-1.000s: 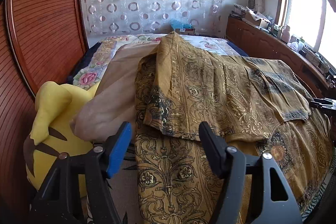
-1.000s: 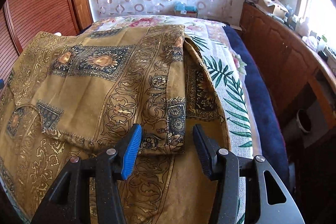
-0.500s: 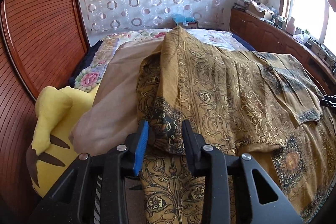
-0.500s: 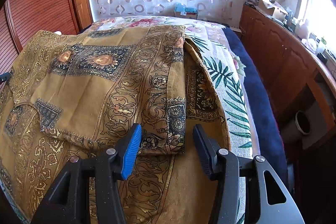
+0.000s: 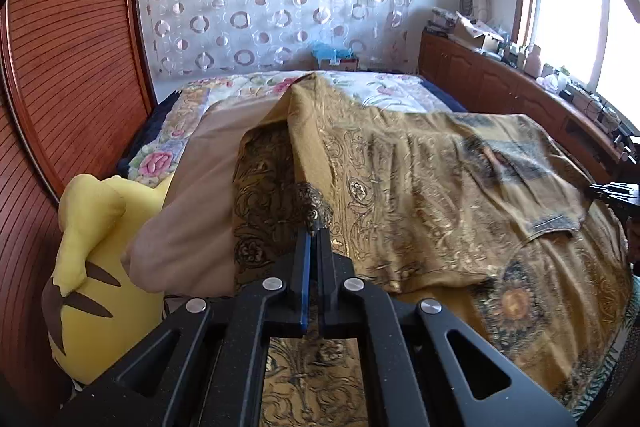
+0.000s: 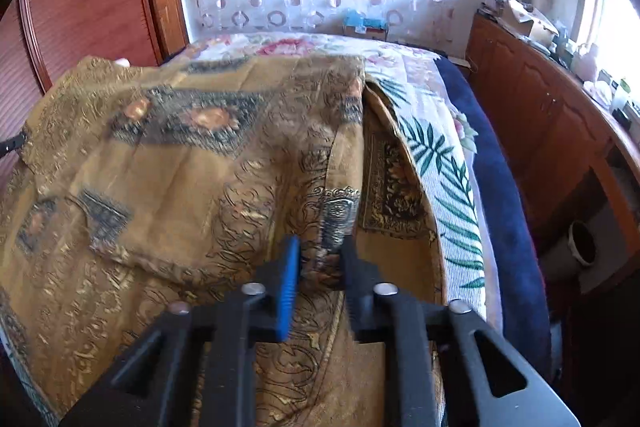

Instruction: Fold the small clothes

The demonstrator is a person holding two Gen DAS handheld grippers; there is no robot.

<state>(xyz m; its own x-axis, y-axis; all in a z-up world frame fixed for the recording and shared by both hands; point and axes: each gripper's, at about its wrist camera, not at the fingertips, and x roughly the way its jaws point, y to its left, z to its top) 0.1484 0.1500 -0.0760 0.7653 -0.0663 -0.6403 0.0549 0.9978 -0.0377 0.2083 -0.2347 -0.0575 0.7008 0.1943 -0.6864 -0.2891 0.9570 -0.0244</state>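
the left gripper (image 5: 315, 235) has its jaws pressed nearly together on a bunched corner of the mustard-gold patterned garment (image 5: 420, 187), which spreads ahead and to the right of those jaws across the bed (image 5: 400, 95), with a yellow plush toy (image 5: 88, 251) off to their left. the right gripper (image 6: 320, 259) has its jaws narrowed around a folded edge of the same garment (image 6: 180, 167), a little gap showing beside the cloth, and the fabric lies ahead and left of them. no readable writing or label shows on anything.
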